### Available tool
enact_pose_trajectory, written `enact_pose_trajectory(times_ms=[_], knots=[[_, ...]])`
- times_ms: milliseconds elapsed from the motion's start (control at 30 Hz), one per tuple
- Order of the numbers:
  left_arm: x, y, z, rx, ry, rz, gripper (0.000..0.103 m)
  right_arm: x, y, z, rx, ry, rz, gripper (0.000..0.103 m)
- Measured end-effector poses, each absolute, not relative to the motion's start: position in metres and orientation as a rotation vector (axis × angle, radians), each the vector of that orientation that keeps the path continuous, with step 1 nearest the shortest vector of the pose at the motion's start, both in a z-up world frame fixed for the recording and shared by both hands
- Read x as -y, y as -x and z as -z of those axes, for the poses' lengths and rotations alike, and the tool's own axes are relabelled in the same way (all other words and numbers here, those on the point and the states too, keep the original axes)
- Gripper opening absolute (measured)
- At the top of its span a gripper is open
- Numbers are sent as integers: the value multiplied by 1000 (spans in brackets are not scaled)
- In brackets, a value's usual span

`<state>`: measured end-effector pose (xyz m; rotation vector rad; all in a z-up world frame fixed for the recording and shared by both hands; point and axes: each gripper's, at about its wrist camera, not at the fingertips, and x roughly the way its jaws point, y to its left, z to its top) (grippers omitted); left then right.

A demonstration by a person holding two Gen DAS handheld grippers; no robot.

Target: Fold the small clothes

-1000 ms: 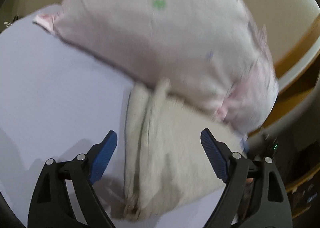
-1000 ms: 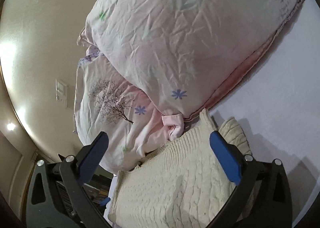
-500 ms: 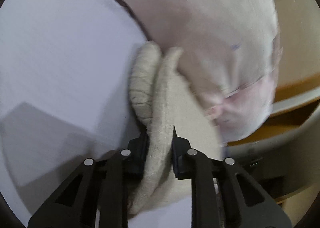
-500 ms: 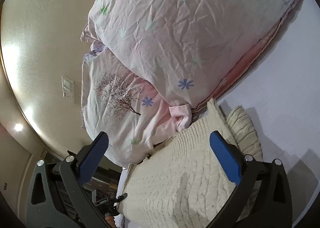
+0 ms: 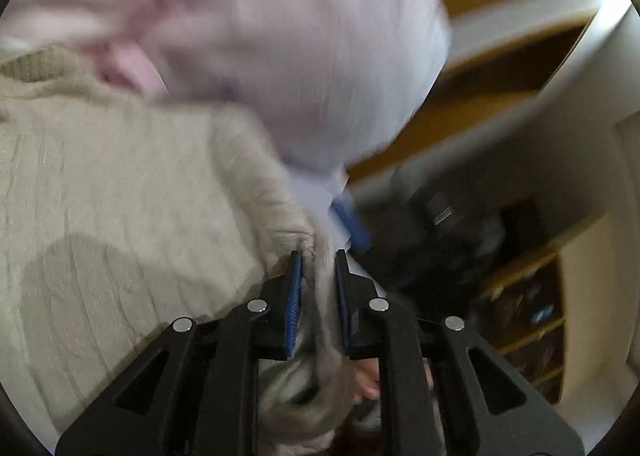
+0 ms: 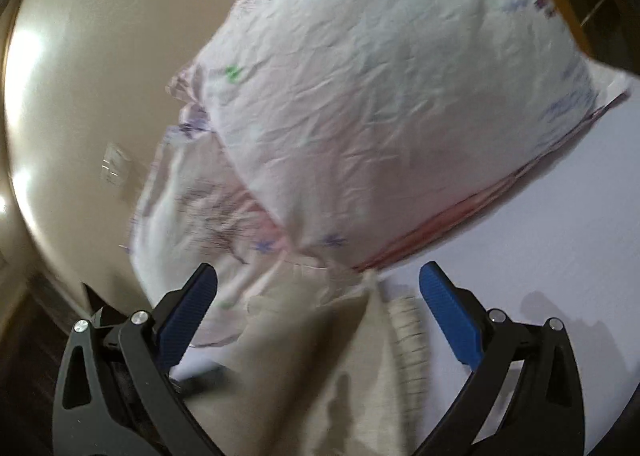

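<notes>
A cream knitted sweater (image 5: 120,192) lies on the pale lilac bed sheet (image 6: 560,232), against the pillows. My left gripper (image 5: 318,260) is shut on a bunched edge of the sweater, with the knit pinched between its blue pads. The sweater also shows in the right wrist view (image 6: 320,368), blurred, rising between the fingers. My right gripper (image 6: 316,284) is open and empty, its jaws wide apart above the sweater.
Two pink-white printed pillows (image 6: 380,96) are stacked at the head of the bed, also blurred in the left wrist view (image 5: 304,40). A beige wall (image 6: 100,56) with a switch plate stands behind. Wooden bed frame and dark shelves (image 5: 532,320) lie beyond the bed edge.
My left gripper closed on the sweater's edge and has swung along it towards the bed edge. My right gripper stayed open and shifted over the sweater; both views are now blurred by motion.
</notes>
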<state>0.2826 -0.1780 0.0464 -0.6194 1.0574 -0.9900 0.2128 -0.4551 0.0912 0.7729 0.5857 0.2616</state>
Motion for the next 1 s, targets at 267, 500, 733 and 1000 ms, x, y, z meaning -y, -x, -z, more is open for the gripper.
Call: enact_pose_trajectory(times_ms=[267,500,733,1000], knots=[[80,-247,-95,-777,551,809,79,437,-235,-67,-894,-774,-350,101],[47,-258,-36,-1033,453,489,81,399,-248,-35,-1111,-631,-319,101],[50,-259,-21,-1033,521,534,88,410,-245,-34,-1084,-636,-243,100],[60,-257,-18,-1024,537,581,89,386,-247,-34,-1077,-549,-301,70]])
